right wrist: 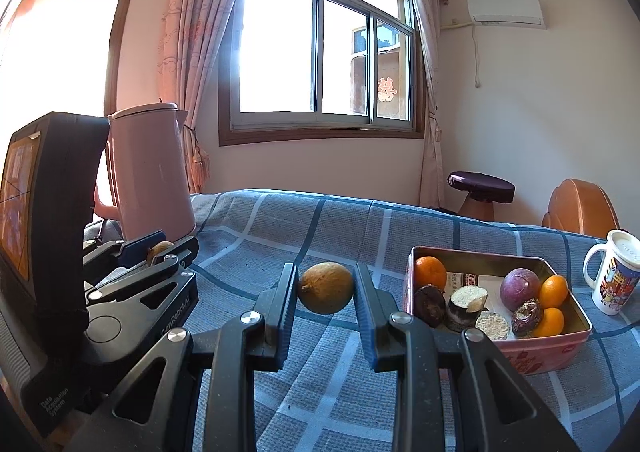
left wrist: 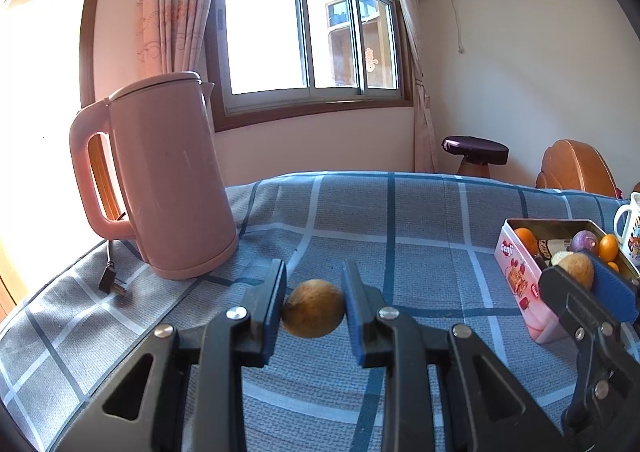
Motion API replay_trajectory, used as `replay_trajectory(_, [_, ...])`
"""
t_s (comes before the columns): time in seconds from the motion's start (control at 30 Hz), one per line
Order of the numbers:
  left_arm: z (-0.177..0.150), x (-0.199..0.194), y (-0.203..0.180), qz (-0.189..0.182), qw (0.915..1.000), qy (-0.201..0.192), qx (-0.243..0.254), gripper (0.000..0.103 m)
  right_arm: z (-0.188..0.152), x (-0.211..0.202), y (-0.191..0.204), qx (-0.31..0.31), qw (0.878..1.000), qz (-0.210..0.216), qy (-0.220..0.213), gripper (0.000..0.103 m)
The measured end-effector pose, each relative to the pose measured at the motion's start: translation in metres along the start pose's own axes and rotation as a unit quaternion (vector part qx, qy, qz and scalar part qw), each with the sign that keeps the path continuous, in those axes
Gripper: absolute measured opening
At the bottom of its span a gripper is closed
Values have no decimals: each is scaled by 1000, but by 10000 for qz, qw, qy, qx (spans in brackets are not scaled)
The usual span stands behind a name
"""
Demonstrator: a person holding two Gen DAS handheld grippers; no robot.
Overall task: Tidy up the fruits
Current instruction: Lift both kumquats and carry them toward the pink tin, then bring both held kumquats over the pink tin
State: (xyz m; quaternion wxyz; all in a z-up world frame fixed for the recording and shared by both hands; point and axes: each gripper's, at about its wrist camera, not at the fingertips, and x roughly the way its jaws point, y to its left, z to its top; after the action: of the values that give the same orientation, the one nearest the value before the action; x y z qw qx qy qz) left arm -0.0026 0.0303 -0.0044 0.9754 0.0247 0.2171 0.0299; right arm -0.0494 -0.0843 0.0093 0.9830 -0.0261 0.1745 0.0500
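Note:
My left gripper (left wrist: pixel 314 288) is shut on a small round brown fruit (left wrist: pixel 314 314) and holds it above the blue checked cloth. My right gripper (right wrist: pixel 326 288) is shut on a similar brown fruit (right wrist: pixel 326 288), also lifted off the cloth. A pink tin box (right wrist: pixel 536 352) at the right holds oranges (right wrist: pixel 430 272), purple passion fruits (right wrist: pixel 520 288) and cut pieces. In the left wrist view the tin (left wrist: pixel 516 276) stands at the right, with the right gripper (left wrist: pixel 576 272) and its brown fruit (left wrist: pixel 576 270) in front of it.
A pink electric kettle (left wrist: pixel 168 179) stands at the back left, its plug and cord (left wrist: pixel 112 284) on the cloth. A white printed mug (right wrist: pixel 614 274) stands right of the tin. The table's far edge (left wrist: pixel 400 173) runs behind; a stool (left wrist: pixel 474 151) and a wooden chair (left wrist: pixel 576 167) stand beyond.

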Motion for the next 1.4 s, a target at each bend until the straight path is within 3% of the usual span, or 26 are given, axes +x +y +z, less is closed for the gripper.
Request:
replay_trajectory(1.1, [-4,-22,-63,-404,9986,10,334,29,-5,-27,-51,-67,9995,-304,-49,30])
replay_trajectory(1.4, [-4,-26,-87,-649,9969,23,451,29,-9,-36,-83,61,9986,-528,-46,30])
